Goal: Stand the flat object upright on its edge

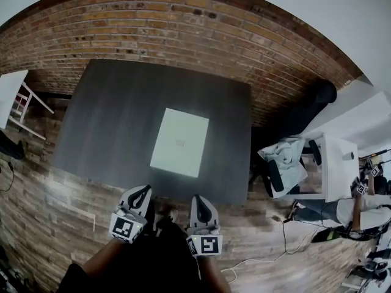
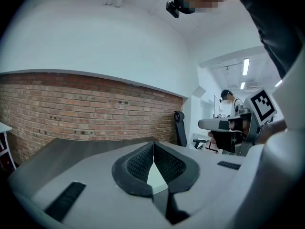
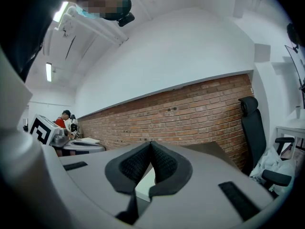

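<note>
A flat white rectangular board (image 1: 180, 141) lies face down on the dark table (image 1: 110, 121), right of its middle and near the front edge. My left gripper (image 1: 141, 192) and right gripper (image 1: 200, 201) hover side by side just short of that front edge, both shut with nothing held. In the left gripper view the closed left gripper (image 2: 153, 148) points over the table, and a sliver of the white board (image 2: 156, 178) shows below the tips. In the right gripper view the shut right gripper (image 3: 150, 146) likewise frames a strip of the board (image 3: 145, 185).
A red brick wall (image 1: 201, 29) runs behind the table. A black office chair (image 1: 308, 112) and a white desk with clothing (image 1: 333, 163) stand at the right. A white table (image 1: 9, 93) sits at the left. Cables (image 1: 269, 255) lie on the wooden floor.
</note>
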`<action>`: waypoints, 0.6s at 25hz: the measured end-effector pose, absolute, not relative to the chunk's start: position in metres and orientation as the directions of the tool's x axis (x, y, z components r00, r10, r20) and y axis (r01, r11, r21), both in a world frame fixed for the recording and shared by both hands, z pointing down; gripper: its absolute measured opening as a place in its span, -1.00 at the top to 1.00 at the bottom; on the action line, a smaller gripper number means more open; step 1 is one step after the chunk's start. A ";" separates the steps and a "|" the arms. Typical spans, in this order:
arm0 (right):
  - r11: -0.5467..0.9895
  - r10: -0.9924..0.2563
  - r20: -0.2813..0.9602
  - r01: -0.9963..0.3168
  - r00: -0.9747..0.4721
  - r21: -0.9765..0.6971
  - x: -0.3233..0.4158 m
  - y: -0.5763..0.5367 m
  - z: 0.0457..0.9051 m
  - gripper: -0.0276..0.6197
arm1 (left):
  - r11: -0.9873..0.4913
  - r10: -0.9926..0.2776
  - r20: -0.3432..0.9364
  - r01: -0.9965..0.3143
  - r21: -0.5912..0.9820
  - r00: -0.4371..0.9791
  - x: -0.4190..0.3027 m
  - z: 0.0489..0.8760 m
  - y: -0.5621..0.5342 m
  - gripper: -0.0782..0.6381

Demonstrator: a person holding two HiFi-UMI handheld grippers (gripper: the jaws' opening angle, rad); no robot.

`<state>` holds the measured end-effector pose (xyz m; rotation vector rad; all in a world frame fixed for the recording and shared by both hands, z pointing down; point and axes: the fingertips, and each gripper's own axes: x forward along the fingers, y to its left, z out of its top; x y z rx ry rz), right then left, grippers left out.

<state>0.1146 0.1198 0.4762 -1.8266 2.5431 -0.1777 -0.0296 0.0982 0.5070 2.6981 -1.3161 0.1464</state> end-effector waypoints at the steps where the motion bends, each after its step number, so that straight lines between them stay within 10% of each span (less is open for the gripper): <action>1: 0.310 -0.946 0.065 -0.946 -0.317 -0.093 0.113 0.117 0.479 0.84 | -0.613 -0.772 0.149 -0.786 0.082 0.618 -0.031 0.509 0.094 0.69; 15: 0.289 -0.939 0.175 -0.955 -0.298 -0.071 0.102 0.055 0.538 0.84 | -0.686 -0.694 0.227 -0.723 0.082 0.684 -0.019 0.560 0.034 0.69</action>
